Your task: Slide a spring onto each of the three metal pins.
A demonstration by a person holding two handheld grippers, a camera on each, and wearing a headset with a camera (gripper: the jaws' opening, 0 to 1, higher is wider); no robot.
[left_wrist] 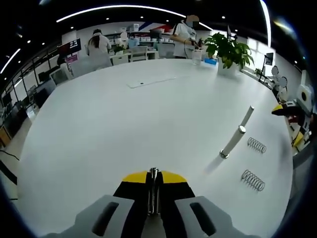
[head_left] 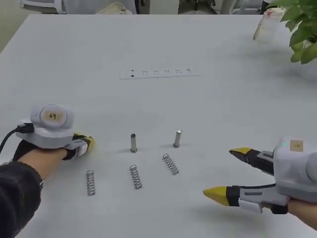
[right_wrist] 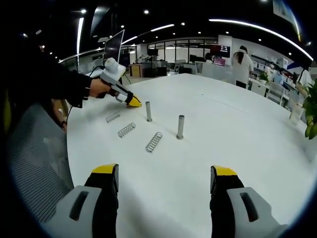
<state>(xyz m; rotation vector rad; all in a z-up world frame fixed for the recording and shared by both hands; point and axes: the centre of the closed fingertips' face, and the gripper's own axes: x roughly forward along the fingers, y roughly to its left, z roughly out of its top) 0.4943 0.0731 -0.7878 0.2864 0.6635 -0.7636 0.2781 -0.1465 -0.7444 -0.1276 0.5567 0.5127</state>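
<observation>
The white desk (head_left: 208, 104) carries two short silver metal pins standing upright side by side, the first pin (head_left: 133, 143) towards the left gripper (head_left: 85, 144) and the second pin (head_left: 178, 138) towards the right gripper (head_left: 228, 172). Three coiled grey wire springs lie flat just in front of them, nearer the person: the outer spring (head_left: 90, 182), the middle spring (head_left: 135, 176) and the inner spring (head_left: 170, 164). None is on a pin yet. The row looks laid out so that each coil sits within easy reach of a pin. The right gripper's jaws are spread wide and empty, aimed across towards the springs, probably ready for a first pick. The left gripper's jaws are pressed together, low over the desk and off to the side of the first pin. In the left gripper view a thin silvery sliver shows in their seam (perhaps the third pin, though that cannot be told). The task appears barely begun.
</observation>
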